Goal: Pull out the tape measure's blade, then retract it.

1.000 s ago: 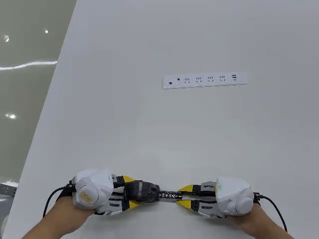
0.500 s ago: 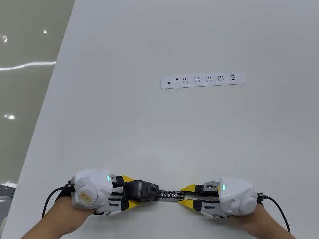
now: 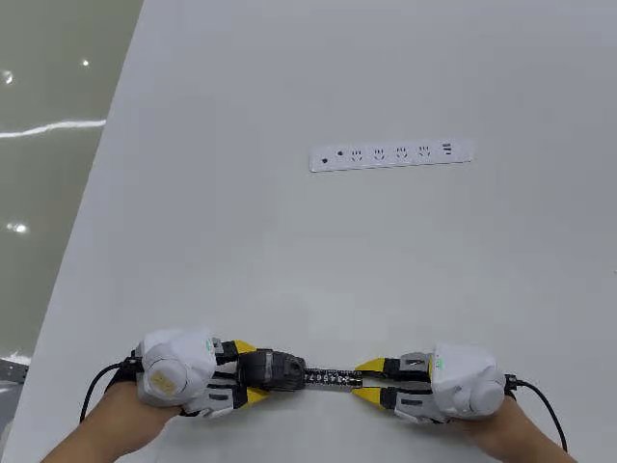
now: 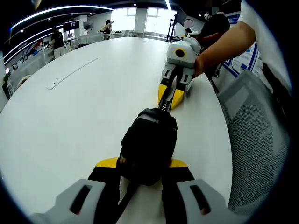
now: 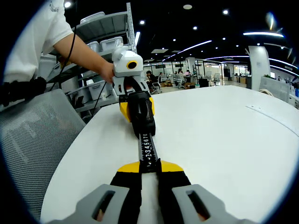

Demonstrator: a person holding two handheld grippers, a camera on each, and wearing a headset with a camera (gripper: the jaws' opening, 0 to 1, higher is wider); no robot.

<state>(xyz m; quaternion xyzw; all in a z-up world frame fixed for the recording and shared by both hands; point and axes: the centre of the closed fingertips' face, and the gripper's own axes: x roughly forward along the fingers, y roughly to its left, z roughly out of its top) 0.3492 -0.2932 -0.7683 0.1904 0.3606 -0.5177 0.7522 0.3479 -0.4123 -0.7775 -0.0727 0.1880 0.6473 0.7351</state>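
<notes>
The tape measure (image 3: 273, 370) is lying well apart from the power strip (image 3: 390, 154), on the person's side of it, close to the near edge of the white table (image 3: 289, 241). The left gripper (image 3: 253, 371) is clamping the black case from both flanks, its yellow tips pressing on the sides. The right gripper (image 3: 364, 379) is pinching the end of the blade (image 3: 330, 377), its jaws drawn together on it. A short run of numbered blade is showing between them, running roughly parallel to the power strip.

From where I'm standing, the case looks hard, compact and light, but smooth enough to twist in a loose hold. The broad flanks strike me as the right place to grip it. The blade is a thin, springy strip and probably slick. It should stay straight over this short span, but I'd expect it to buckle if bent sideways and to snap back if let go. Pinching its flat faces right at the tip seems the safest purchase.

Both hands are working low, coming in from the table edge farthest from the power strip. The left hand (image 3: 116, 420) and right hand (image 3: 501, 434) are pointing their grippers tip to tip along one line. Whether the grippers are resting on the table or hovering just over it, I can't tell.
</notes>
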